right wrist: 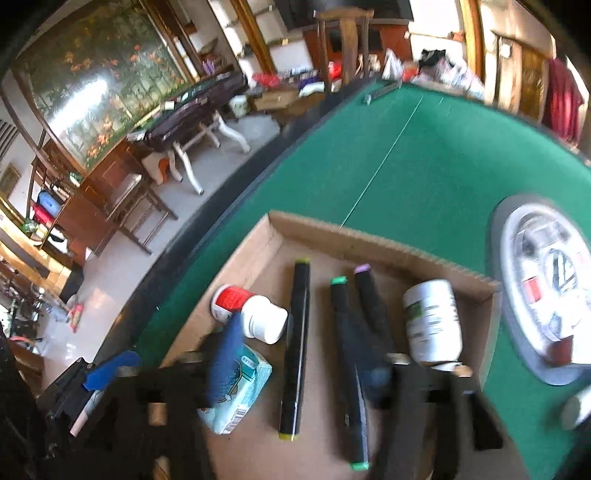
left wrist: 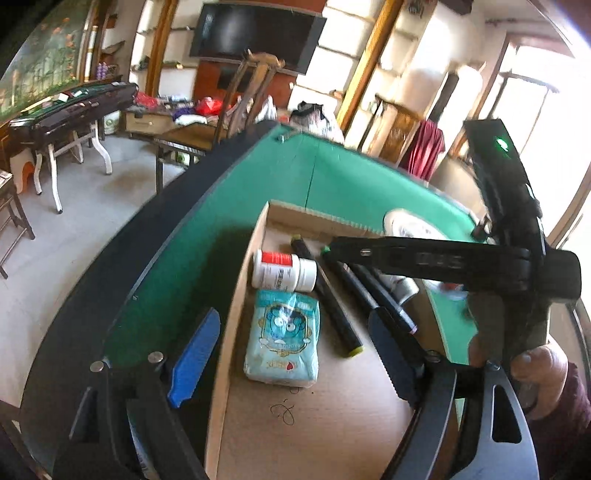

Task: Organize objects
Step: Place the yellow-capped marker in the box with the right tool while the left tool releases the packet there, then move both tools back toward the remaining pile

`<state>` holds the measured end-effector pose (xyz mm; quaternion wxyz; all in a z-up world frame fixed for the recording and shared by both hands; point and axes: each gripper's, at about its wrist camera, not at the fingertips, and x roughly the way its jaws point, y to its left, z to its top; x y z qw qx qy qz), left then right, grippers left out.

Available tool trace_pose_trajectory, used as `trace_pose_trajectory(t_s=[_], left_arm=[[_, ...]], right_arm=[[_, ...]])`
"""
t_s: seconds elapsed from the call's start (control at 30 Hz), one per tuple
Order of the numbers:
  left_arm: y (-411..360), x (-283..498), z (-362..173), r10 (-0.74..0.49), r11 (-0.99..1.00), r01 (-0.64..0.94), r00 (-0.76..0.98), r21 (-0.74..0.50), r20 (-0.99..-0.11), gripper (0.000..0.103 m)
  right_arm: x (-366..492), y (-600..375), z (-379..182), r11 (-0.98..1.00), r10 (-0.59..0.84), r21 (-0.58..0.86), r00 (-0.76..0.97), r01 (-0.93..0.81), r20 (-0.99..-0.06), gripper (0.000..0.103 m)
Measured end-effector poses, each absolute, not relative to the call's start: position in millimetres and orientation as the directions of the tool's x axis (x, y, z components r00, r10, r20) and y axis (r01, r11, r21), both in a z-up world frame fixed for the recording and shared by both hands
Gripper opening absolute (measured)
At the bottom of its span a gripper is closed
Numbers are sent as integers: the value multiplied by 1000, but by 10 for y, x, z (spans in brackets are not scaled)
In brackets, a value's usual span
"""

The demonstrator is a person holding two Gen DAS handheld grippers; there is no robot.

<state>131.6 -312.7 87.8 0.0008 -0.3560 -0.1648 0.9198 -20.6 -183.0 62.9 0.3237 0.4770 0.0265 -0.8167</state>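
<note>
Both claws stand open and empty over the cardboard box (right wrist: 384, 247), right gripper (right wrist: 299, 365) nearest the markers (right wrist: 295, 347), long axes running along its reach, left gripper (left wrist: 291, 350) above the tissue pack (left wrist: 284, 336).

One cardboard tray (right wrist: 388, 247), three black markers (right wrist: 295, 350), two white pill bottles (right wrist: 432, 321), one pale blue tissue pack (right wrist: 240, 395), one round dial (right wrist: 546, 284), green table (right wrist: 406, 166)

I am in a lived-in home: a dark wall-mounted television (left wrist: 255, 33), a wooden chair (left wrist: 247, 92), a large flower painting (right wrist: 99, 85), cluttered wooden shelves (right wrist: 44, 206).
</note>
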Motion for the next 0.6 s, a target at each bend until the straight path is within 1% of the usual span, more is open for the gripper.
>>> trace_pose_trajectory(t_s=[0.07,0.13,0.2,0.23,0.37,0.5,0.6], left_arm=[[-3141,1412,962,104,-944,120,-775,-307,-623,84],[-3143,1492,1056,82,-947,125,-798,-297,-597,86],[-3105,1556,1153,63,-951,124,-817,-282,-573,88],[-3087,1570,1186,58,-953,122,-822,-276,-566,90],[-2963,1592,1304,66,-961,96,-831,-259,-553,92],[-2710,1621,1380,131,-967,14,-827,-254,-547,92],[-2495,1647,1434,180,-968,-49,-819,-246,-545,92]], right_arm=[[-119,-1686,822,-810,-482,222,-401,543,-779,82],[-67,-1532,945,-830,-458,195,-437,523,-774,94],[-21,-1281,1043,-856,-421,167,-473,489,-774,97],[-5,-1179,1067,-866,-404,155,-483,476,-777,98],[52,-617,1107,-913,-317,108,-515,394,-796,100],[97,117,1175,-954,-232,74,-555,292,-799,100],[148,474,1282,-972,-157,10,-622,233,-767,100]])
